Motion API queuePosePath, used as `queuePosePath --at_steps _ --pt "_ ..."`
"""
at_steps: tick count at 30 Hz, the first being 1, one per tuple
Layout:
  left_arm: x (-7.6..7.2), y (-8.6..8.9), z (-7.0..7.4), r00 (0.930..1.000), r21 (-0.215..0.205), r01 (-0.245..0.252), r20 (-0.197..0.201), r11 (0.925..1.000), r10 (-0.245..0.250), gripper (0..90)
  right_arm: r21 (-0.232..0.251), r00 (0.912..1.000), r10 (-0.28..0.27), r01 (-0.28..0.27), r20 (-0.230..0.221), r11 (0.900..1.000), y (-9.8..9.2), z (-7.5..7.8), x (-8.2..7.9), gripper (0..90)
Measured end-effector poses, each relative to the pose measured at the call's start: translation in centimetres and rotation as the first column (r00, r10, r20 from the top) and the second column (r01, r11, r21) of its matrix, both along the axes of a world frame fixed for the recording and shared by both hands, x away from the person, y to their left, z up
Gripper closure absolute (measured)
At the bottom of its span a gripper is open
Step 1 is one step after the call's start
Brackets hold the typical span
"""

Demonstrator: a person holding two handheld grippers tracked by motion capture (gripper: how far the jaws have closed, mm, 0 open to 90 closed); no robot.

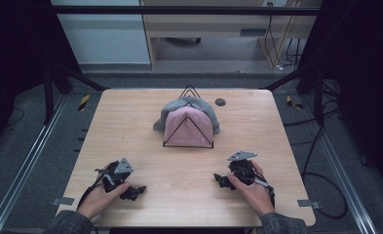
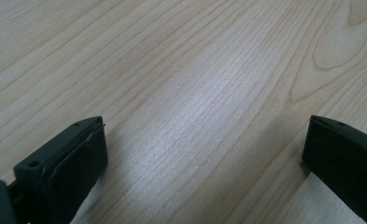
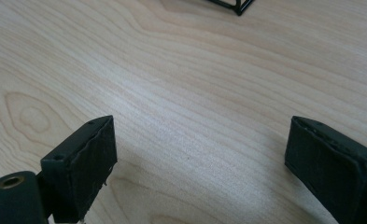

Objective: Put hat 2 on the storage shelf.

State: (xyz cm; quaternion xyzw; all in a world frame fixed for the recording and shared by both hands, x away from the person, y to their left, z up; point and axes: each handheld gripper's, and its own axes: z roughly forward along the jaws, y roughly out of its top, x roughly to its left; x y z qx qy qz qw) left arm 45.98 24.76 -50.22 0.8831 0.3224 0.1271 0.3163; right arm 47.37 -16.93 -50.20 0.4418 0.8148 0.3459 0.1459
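While both hands rest on the near part of the wooden table (image 1: 130, 126), the work appears not yet begun. The landmark is the black wire rack (image 1: 188, 132), a triangular frame standing at the table's middle, toward the far edge. Over it hang a grey cap (image 1: 172, 111), at the back and spilling to the rack's left, and a pink cap (image 1: 195, 127) in front, whose face looks toward the person. The rack's base bar runs left to right across the table. Near-left of the rack lies the left gripper (image 1: 133, 191); near-right lies the right gripper (image 1: 221, 180), both well apart from it. In each gripper view the jaws stand wide apart over bare wood. The right gripper seems slightly nearer; a corner of the rack shows ahead in its view. Judgement: the caps lie forward and inward of both grippers.
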Motion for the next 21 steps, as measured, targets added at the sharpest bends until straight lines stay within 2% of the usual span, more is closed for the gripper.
queuePosePath --at_steps 3,6,8,13,21 --pt "0.0 0.1 0.0 1.0 0.001 0.009 -0.004 1.0 -0.009 0.0 -0.046 0.9998 0.014 -0.013 0.015 0.999 0.1 -0.2 0.0 8.7" --pt "0.0 0.1 0.0 0.9999 -0.001 0.01 -0.003 0.9999 -0.01 0.0 -0.041 0.9999 0.011 -0.011 0.012 0.999 0.2 -0.2 0.0 7.6" --pt "0.0 0.1 0.0 0.9999 -0.001 0.01 -0.003 0.9999 -0.01 0.0 -0.064 0.9992 0.016 -0.014 0.036 0.998 0.4 -0.5 -0.2 5.2" --pt "-0.1 0.1 0.0 0.9999 -0.001 0.011 -0.002 0.9999 -0.011 0.0 -0.028 0.9966 0.01 -0.008 0.082 1.0 0.3 -1.0 -0.8 4.8" --pt "-0.1 0.1 0.0 0.9999 0.0 0.011 -0.002 0.9999 -0.011 0.0 -0.029 0.9964 0.021 -0.018 0.083 0.999 0.2 -1.0 -1.4 4.7"
